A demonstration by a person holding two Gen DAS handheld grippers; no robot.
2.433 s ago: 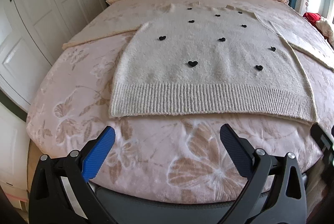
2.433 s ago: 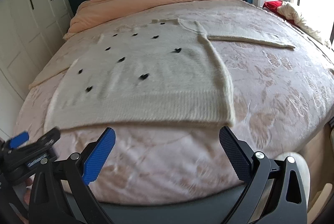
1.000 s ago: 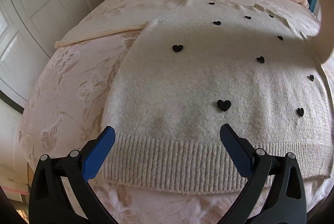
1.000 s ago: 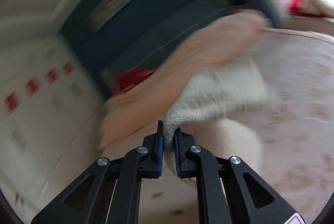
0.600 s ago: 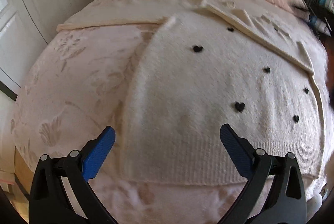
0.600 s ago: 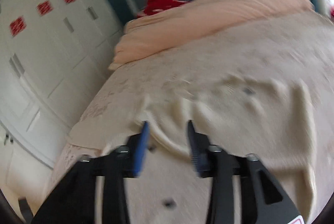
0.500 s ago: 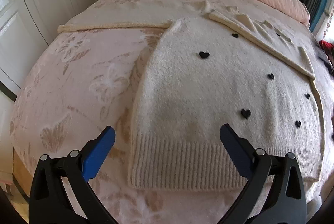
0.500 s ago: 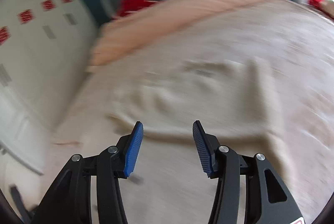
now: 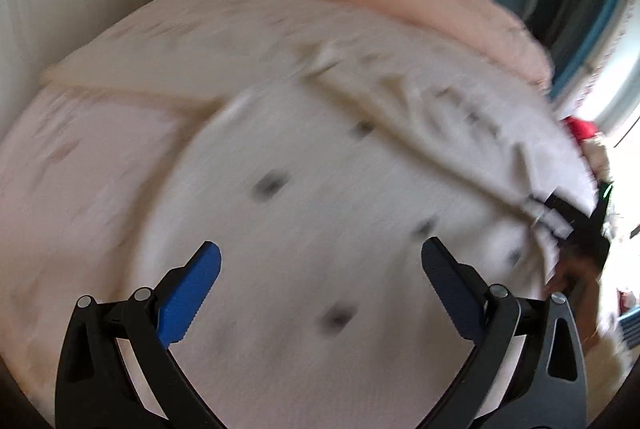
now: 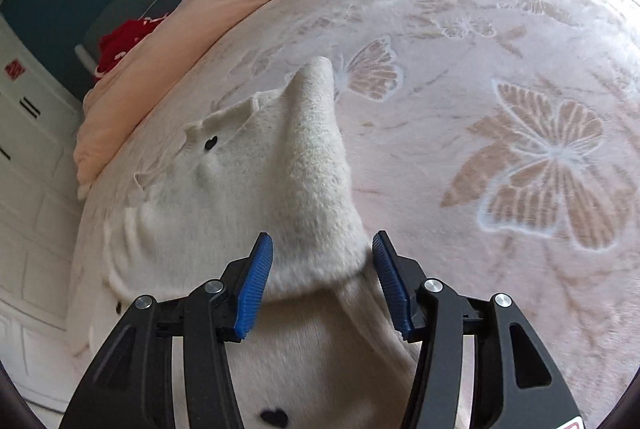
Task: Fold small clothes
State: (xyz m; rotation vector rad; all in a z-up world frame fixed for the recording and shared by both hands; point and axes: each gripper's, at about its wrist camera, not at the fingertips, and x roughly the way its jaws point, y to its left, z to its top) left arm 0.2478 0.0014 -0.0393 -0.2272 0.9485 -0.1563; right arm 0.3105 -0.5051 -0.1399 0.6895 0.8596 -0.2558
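The fuzzy cream sweater [image 10: 256, 189] lies on the butterfly-patterned bedspread [image 10: 520, 109], its folded sleeve between the parted right gripper [image 10: 322, 285]; the left gripper [image 9: 320, 293], wide apart, hovers above its blurred body.

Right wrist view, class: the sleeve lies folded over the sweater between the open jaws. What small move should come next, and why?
Probably draw the right gripper back. Its jaws stand open, and the sleeve already rests across the sweater, so nothing is left to hold.
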